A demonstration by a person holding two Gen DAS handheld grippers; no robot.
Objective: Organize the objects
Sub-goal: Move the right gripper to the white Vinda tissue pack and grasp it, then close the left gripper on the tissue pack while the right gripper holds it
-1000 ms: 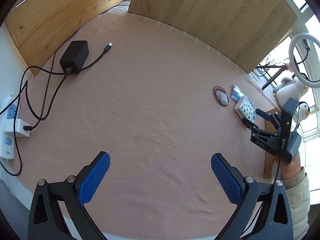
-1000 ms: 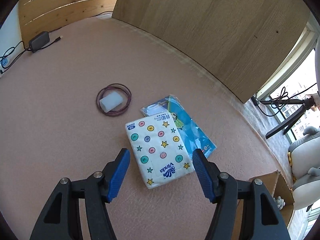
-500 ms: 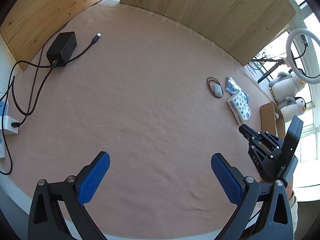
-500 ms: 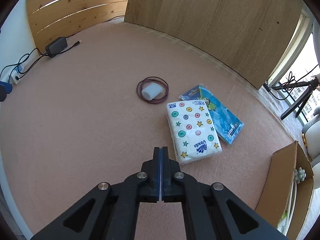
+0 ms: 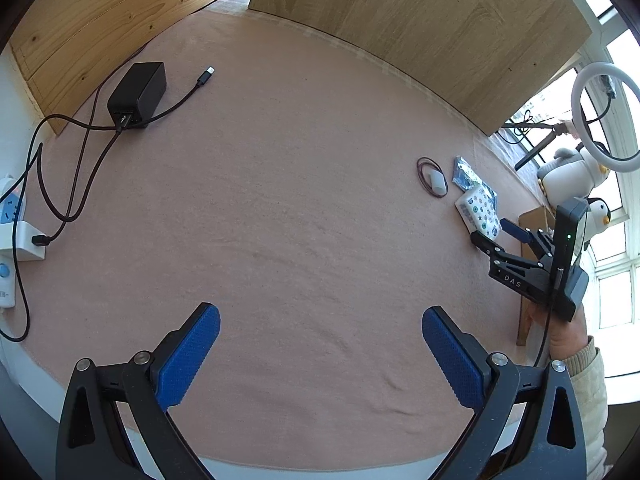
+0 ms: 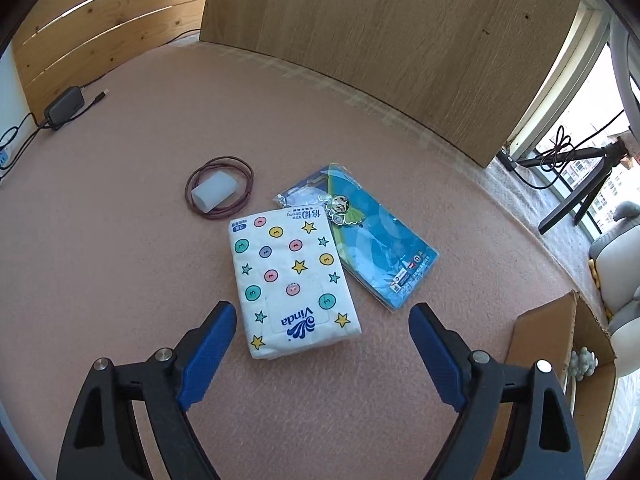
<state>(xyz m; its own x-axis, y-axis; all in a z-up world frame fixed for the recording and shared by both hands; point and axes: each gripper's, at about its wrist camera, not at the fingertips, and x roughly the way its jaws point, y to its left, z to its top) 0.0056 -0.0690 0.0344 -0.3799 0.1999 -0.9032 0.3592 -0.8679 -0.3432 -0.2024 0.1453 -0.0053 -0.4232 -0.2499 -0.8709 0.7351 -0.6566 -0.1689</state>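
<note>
A white tissue pack (image 6: 292, 284) printed with coloured dots and stars lies on the pink cloth, partly over a blue packet (image 6: 380, 256). To its far left, a coil of dark red cord (image 6: 218, 192) rings a small pale block. My right gripper (image 6: 322, 316) hovers at the pack's near end with its jaws opening; the pack's end lies between the fingers and the pads do not touch it. The left wrist view shows that gripper (image 5: 496, 232) beside the pack (image 5: 480, 210), held by a hand. My left gripper (image 5: 320, 314) stands open over bare cloth.
An open cardboard box (image 6: 560, 340) stands at the right edge of the cloth. A black power adapter (image 5: 138, 94) with cables and a white power strip (image 5: 12, 232) lie at the far left. Wooden boards (image 6: 380, 40) wall the back. A ring light and plush toys stand by the window.
The right gripper was open over the pack, shut and drew back half a second ago, and now stands wide open close over the pack's near end. The left gripper has barely moved.
</note>
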